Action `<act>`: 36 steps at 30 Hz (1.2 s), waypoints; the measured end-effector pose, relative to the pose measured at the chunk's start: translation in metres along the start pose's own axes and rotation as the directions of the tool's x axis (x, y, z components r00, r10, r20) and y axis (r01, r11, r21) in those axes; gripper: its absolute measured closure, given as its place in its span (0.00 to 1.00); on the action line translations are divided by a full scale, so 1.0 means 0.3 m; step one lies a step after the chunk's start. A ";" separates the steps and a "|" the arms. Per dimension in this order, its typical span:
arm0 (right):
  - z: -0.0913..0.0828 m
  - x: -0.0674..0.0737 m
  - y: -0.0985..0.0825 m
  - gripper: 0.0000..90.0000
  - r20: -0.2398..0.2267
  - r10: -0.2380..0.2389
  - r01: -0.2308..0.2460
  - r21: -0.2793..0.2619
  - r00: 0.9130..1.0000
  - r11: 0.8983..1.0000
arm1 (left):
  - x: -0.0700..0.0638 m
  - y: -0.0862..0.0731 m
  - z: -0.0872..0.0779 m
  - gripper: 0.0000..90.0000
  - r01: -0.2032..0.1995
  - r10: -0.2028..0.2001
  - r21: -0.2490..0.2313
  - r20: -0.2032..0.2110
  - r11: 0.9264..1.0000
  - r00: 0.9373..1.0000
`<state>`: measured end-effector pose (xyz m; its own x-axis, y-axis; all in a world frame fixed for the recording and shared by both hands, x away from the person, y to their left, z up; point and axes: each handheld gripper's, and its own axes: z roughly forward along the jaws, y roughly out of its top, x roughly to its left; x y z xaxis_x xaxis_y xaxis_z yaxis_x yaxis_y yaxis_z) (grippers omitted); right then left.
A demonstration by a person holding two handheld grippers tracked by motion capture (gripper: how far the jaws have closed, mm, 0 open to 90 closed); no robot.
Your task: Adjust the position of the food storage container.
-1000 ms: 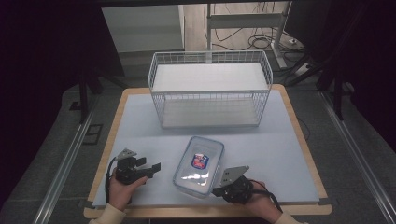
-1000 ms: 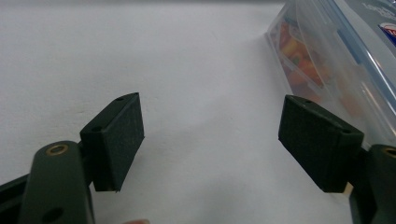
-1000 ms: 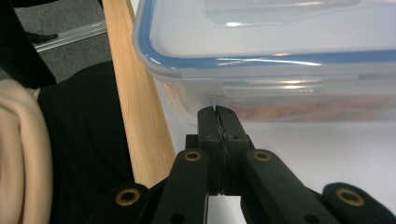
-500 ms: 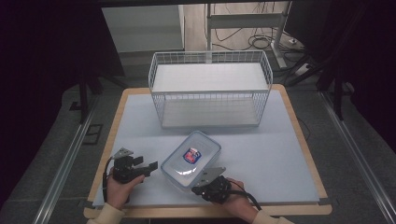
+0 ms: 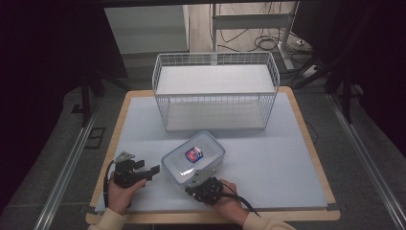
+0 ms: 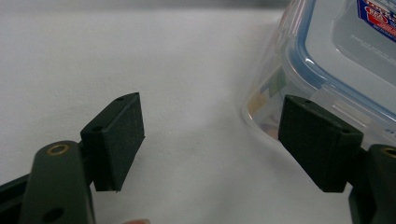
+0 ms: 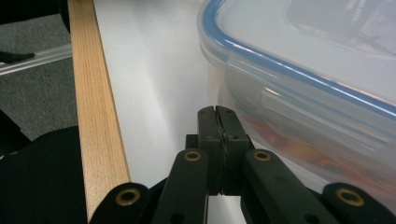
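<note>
Clear lidded food container (image 5: pixel 194 156) at table centre; right gripper (image 5: pixel 195 182), jaws closed empty, at its 6 o'clock; left gripper (image 5: pixel 154 169), jaws wide, at 9.

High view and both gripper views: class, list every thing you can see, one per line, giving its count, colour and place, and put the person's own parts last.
Food container: one, clear with a blue-rimmed lid and a red and blue sticker, near the front of the table, between the two tools.
Wire basket: one, white, at the back of the table, nothing seen in it.
Table: one, pale blue-white top with a light wood edge.
Cables: several, dark, on the floor behind the table.
Left tool: one, black, jaws apart, one pad near the container's corner, nothing gripped.
Right tool: one, black, jaws shut together, tips beside the container's wall.
Hands: two, at the front edge, each holding a tool.
</note>
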<state>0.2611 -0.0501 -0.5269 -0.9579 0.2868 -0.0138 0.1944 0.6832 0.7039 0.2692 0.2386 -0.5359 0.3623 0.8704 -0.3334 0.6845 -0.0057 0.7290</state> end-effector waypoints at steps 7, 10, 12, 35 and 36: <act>-0.045 0.003 -0.012 1.00 -0.017 0.013 -0.013 -0.009 1.000 1.000 | 0.001 -0.001 -0.004 0.25 0.001 -0.001 -0.003 0.004 1.000 1.000; -0.136 0.001 -0.007 1.00 -0.026 0.038 -0.040 -0.055 0.999 0.998 | 0.005 -0.001 -0.005 0.25 0.004 -0.004 -0.003 0.001 1.000 1.000; -0.194 -0.020 0.013 1.00 -0.012 0.051 -0.052 -0.081 0.999 0.995 | 0.004 -0.001 -0.003 0.25 0.004 -0.004 -0.003 0.001 1.000 1.000; -0.064 -0.522 0.314 1.00 0.187 0.121 -0.126 0.015 0.975 0.992 | -0.001 -0.002 0.008 0.25 -0.002 0.002 0.008 0.009 1.000 1.000; -0.048 -0.532 0.318 1.00 0.193 0.116 -0.123 0.025 0.974 0.992 | -0.001 -0.002 0.009 0.25 -0.003 0.003 0.008 0.010 1.000 1.000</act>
<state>0.4295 -0.0405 -0.4471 -0.8701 0.4880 -0.0691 0.3158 0.6596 0.6821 0.2702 0.2370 -0.5378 0.3704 0.8655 -0.3372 0.6886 -0.0122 0.7250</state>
